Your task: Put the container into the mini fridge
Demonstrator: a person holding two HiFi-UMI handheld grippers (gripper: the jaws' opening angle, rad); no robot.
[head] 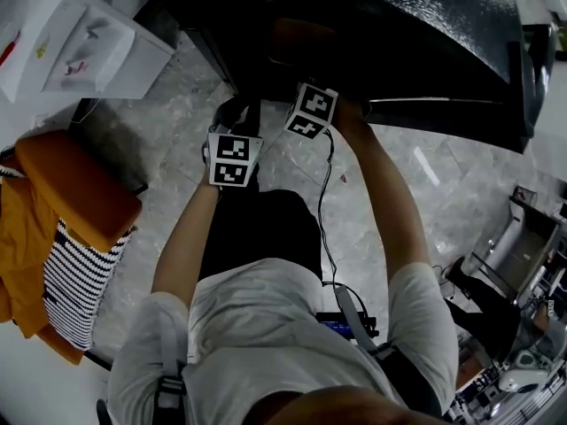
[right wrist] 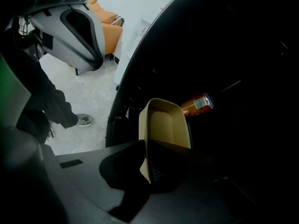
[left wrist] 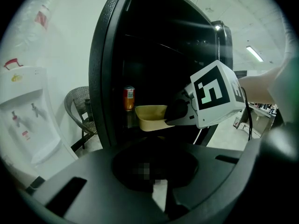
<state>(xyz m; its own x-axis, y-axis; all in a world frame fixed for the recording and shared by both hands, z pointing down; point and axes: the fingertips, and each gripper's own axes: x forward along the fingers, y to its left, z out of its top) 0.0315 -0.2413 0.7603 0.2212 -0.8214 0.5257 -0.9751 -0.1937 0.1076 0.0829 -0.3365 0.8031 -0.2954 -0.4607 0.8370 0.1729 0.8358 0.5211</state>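
Your head view was dim, with a soft sheen on the fridge (head: 443, 16) and its inside black. Both gripper views bowed at the edges, corners dark. A ceiling light (left wrist: 254, 53) glared, the floor (right wrist: 88, 97) washed out, and only the container (right wrist: 163, 125) showed pale in that dark.

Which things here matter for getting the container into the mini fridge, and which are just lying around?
For the job: container, right claw holding it, mini fridge.
Just around: can in the fridge, water dispenser, orange chair.
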